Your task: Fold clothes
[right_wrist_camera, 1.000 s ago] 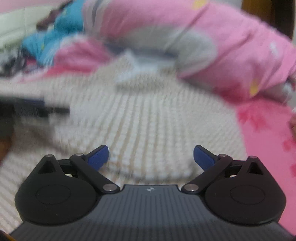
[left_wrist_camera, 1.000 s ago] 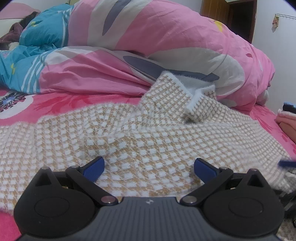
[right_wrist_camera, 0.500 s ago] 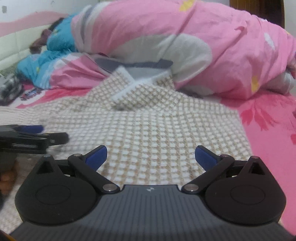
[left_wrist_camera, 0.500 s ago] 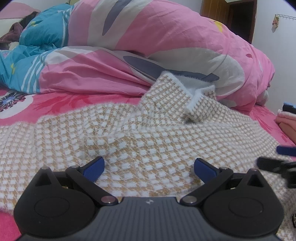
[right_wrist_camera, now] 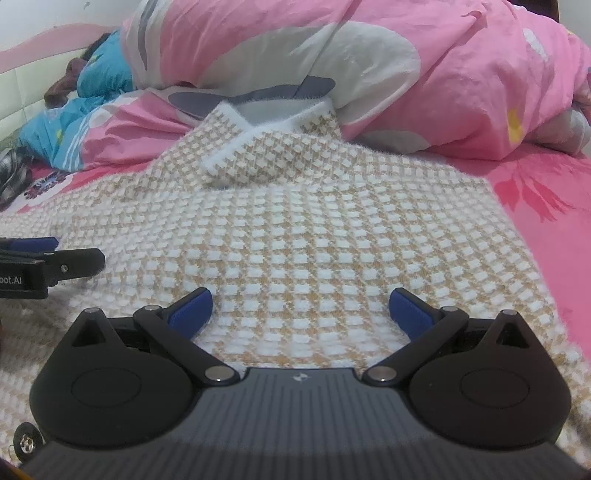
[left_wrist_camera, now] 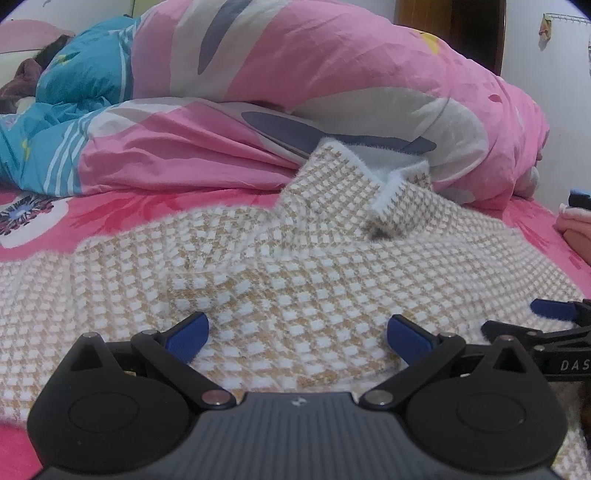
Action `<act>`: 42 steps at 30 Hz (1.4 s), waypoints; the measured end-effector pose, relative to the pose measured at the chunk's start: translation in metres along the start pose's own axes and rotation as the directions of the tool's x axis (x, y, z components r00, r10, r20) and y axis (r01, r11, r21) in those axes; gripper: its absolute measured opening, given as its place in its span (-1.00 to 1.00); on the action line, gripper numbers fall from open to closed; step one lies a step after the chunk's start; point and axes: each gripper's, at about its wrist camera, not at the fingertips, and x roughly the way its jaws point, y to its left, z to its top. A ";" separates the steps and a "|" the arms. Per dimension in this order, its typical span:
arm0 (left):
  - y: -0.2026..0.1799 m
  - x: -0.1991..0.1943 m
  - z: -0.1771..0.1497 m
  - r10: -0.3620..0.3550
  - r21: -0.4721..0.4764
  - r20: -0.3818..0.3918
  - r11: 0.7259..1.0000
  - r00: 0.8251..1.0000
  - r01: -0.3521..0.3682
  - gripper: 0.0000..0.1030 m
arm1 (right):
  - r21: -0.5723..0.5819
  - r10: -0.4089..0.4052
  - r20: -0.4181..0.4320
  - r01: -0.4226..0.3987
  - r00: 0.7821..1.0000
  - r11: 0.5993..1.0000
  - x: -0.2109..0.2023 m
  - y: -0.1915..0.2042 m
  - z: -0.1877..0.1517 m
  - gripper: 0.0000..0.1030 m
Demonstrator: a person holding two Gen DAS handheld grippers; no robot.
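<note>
We count one tan-and-white checked garment (left_wrist_camera: 295, 280) spread on one pink bedsheet (left_wrist_camera: 122, 214). Behind the garment we count one pink duvet (left_wrist_camera: 332, 85) and one blue quilt (left_wrist_camera: 74, 81). Over the garment, two grippers: left gripper (left_wrist_camera: 297, 334), right gripper (right_wrist_camera: 301, 314).

- The bed sheet (left_wrist_camera: 110, 218) before me was bright pink with a darker floral print.
- A bulky pink duvet (left_wrist_camera: 351, 92) with white and grey shapes lay heaped across the far side.
- A blue patterned quilt (left_wrist_camera: 85, 77) was bunched at the far left.
- Behind stood a dark wooden door or cabinet (left_wrist_camera: 450, 26) and a plain white wall (left_wrist_camera: 554, 92).
- A pale padded headboard (right_wrist_camera: 22, 96) ran along the left.
</note>
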 end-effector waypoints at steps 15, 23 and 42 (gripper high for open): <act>0.005 -0.003 -0.001 -0.022 -0.018 0.012 1.000 1.000 0.022 1.00 | -0.002 0.000 0.008 0.000 1.000 1.000 -0.001 0.000 -0.001 0.98; 0.001 -0.004 -0.002 -0.005 0.007 0.005 1.000 1.000 0.005 1.00 | -0.008 -0.005 0.007 0.005 1.000 1.000 0.000 0.000 0.000 0.98; 0.037 -0.060 -0.009 -0.038 -0.157 0.099 0.986 0.994 0.053 1.00 | -0.017 -0.020 0.026 0.021 0.999 1.000 -0.001 0.003 -0.003 0.98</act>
